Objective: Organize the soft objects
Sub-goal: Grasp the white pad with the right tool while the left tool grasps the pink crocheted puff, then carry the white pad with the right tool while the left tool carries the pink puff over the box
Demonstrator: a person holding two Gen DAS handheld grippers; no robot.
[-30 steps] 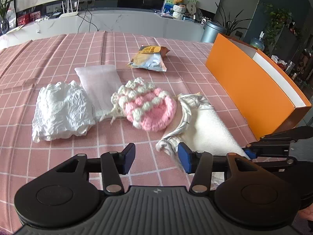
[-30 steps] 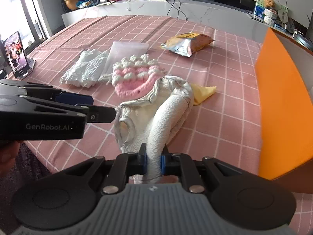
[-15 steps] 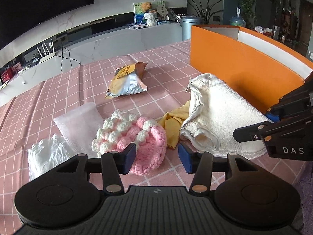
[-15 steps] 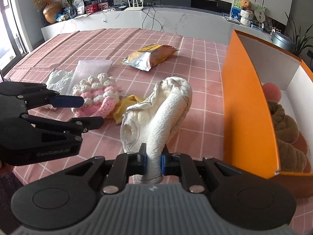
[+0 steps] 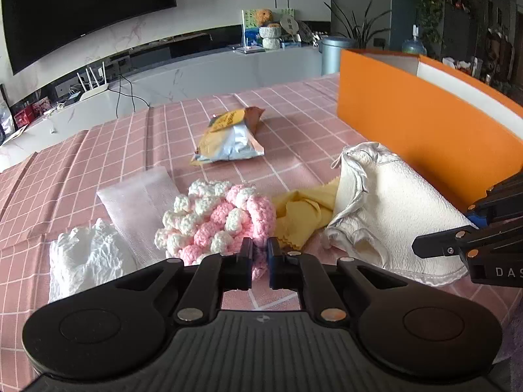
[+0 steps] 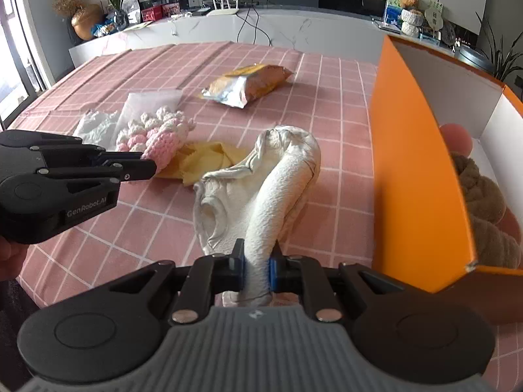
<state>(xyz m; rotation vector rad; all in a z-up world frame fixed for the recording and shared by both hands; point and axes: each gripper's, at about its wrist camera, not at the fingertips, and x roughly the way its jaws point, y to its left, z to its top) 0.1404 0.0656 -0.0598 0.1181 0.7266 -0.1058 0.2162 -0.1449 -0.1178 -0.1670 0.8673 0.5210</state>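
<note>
My left gripper [image 5: 260, 256] is shut on the near edge of a pink and white crocheted piece [image 5: 219, 220], which also shows in the right wrist view [image 6: 157, 134]. My right gripper [image 6: 256, 266] is shut on a white towel-like cloth [image 6: 271, 183], held beside the orange box [image 6: 415, 170]. The cloth shows in the left wrist view [image 5: 389, 215] too. A yellow cloth [image 5: 300, 212] lies between the two, on the pink checked tablecloth [image 5: 294, 150]. The box holds brown plush items [image 6: 480, 202].
A crumpled white paper wad [image 5: 85, 258] and a white foam pouch [image 5: 140, 205] lie left of the crocheted piece. A snack bag [image 5: 228, 137] lies further back. A white counter with a router and cables runs behind the table.
My left gripper has closed on the crocheted piece; it was open half a second ago. Both grippers have shifted toward the orange box, the right one still holding the white cloth.
</note>
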